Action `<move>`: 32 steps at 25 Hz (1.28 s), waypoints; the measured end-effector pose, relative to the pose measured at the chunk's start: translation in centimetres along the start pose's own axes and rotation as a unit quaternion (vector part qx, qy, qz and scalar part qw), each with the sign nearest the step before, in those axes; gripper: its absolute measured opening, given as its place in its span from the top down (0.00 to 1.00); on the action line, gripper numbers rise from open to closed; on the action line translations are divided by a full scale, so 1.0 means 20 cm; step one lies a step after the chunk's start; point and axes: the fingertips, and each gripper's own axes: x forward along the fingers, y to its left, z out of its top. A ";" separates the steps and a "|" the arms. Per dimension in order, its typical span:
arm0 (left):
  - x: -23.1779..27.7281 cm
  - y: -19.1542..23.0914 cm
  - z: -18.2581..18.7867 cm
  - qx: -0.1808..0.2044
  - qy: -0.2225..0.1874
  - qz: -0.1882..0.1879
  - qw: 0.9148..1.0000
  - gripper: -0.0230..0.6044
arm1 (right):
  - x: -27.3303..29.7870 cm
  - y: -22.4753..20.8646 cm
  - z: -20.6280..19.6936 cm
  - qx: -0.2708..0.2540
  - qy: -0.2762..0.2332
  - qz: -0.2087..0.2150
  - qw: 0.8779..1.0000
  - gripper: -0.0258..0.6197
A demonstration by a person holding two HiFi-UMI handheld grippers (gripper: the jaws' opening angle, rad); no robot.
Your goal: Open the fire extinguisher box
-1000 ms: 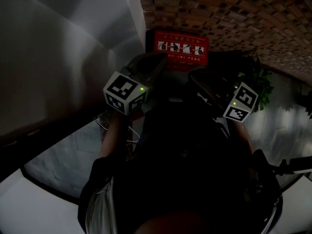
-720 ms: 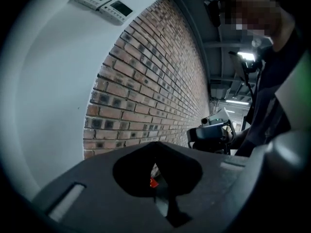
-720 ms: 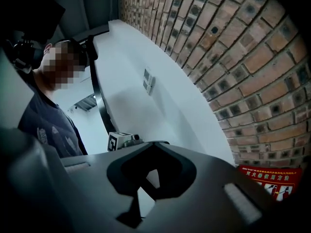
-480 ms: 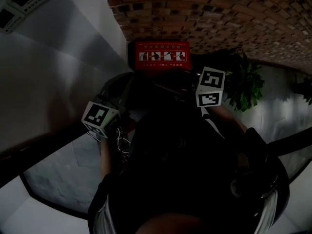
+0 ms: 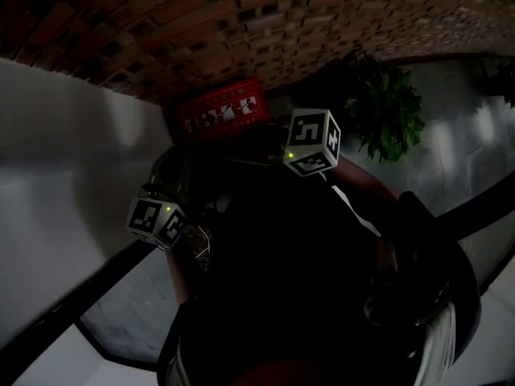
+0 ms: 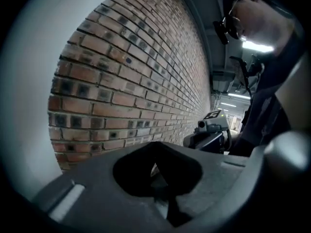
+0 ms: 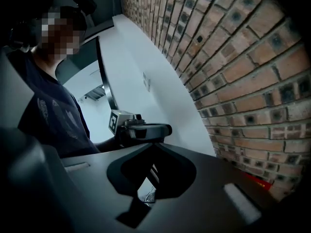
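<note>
The red fire extinguisher box (image 5: 219, 115) stands against the brick wall (image 5: 265, 30), its lid printed with white pictograms. It also shows as a red sliver (image 7: 258, 181) low in the right gripper view. My left gripper (image 6: 156, 149) is shut with nothing between its jaws; its marker cube (image 5: 153, 222) sits below and left of the box. My right gripper (image 7: 153, 147) looks shut and empty too; its cube (image 5: 312, 141) hangs just right of the box. Each gripper sees the other: the right one (image 6: 211, 130), the left one (image 7: 141, 130). The jaw tips are lost in the dark in the head view.
A white wall (image 5: 72, 143) runs along the left of the box. A potted green plant (image 5: 386, 115) stands to its right on the pale floor. The person's dark clothing (image 5: 306, 280) fills the lower middle. A black rail (image 5: 72, 304) crosses at lower left.
The head view has swung, so the box now sits further left. The left cube has dropped down and left. The right cube has moved up and left, closer to the box.
</note>
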 end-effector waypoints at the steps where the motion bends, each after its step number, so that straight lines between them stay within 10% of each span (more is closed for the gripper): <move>1: 0.05 -0.03 0.02 0.004 0.002 0.000 1.000 0.96 | -0.05 -0.04 0.00 0.005 -0.006 -0.003 1.000 0.96; 19: 0.40 -0.14 -0.04 0.026 0.113 0.114 0.987 0.96 | -0.43 -0.35 -0.16 0.095 -0.013 0.095 0.991 0.96; 32: 0.41 0.19 -0.33 0.032 0.182 0.140 0.973 0.96 | -0.24 -0.74 -0.52 0.113 0.082 -0.027 0.990 0.96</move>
